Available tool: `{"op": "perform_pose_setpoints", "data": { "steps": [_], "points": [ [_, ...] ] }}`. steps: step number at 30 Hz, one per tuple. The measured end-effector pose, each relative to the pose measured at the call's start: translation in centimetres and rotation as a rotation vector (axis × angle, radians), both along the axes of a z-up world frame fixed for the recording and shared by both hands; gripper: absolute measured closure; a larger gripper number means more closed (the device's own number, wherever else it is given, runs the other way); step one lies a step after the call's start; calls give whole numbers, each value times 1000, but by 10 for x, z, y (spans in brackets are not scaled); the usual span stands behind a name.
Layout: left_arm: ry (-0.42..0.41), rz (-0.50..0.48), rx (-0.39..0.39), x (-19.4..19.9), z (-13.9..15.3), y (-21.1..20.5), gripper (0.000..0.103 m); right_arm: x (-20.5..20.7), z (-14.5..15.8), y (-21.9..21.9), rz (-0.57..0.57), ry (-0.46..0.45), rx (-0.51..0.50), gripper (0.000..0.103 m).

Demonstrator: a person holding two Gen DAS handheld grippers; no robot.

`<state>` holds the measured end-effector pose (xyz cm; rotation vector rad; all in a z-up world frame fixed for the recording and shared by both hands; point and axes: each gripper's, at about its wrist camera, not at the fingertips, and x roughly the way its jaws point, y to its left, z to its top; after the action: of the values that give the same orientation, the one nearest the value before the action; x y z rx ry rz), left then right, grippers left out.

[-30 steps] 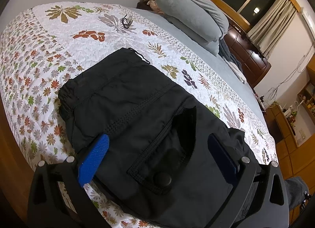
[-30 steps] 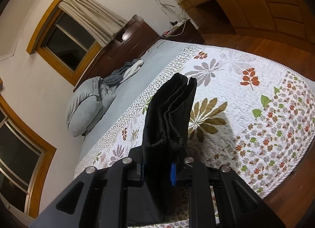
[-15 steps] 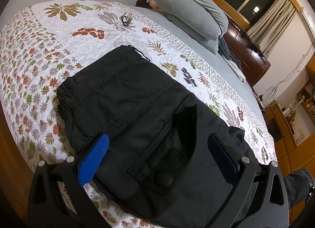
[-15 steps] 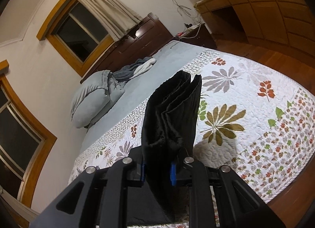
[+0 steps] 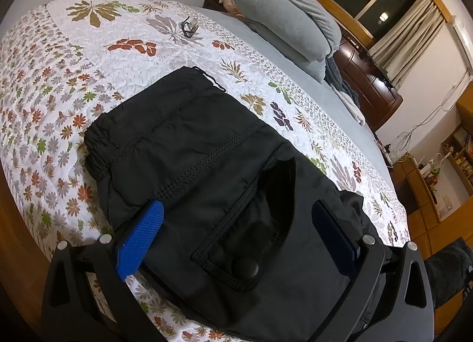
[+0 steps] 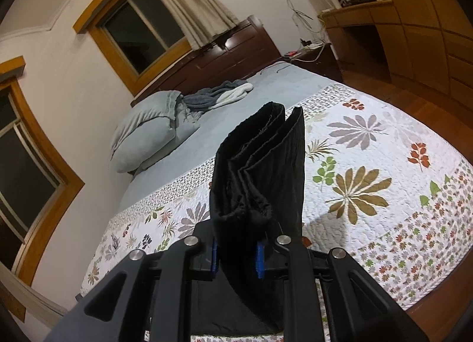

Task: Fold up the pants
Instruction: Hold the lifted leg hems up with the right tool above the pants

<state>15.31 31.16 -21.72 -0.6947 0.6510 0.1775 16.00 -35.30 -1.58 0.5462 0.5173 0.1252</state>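
My right gripper (image 6: 236, 253) clamps the bunched cuff end of the black pants (image 5: 207, 170), lifted above the quilt (image 5: 59, 82). My left gripper (image 5: 236, 218) stands wide apart over their waist end, lying flat.

Dim warm indoor light, soft shadows, slight blur, strong fisheye edges.

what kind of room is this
A home bedroom, most likely: a bed under a floral quilt, a grey pillow near a dark wooden headboard, and a curtained window.
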Motion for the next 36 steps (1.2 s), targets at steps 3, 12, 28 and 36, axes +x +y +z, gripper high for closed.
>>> {"op": "perform_pose_setpoints", "data": {
  "steps": [3, 12, 28, 36],
  "points": [
    [-3, -1, -5, -1, 0, 0, 3, 1, 4, 12, 11, -4, -42, 85],
    [-2, -1, -4, 0, 0, 1, 3, 6, 8, 44, 39, 11, -110, 85],
    [-2, -1, -4, -1, -1, 1, 3, 10, 14, 81, 99, -6, -139, 85],
    [-2, -1, -5, -1, -1, 1, 3, 17, 15, 105, 141, -9, -152, 85]
  ]
}}
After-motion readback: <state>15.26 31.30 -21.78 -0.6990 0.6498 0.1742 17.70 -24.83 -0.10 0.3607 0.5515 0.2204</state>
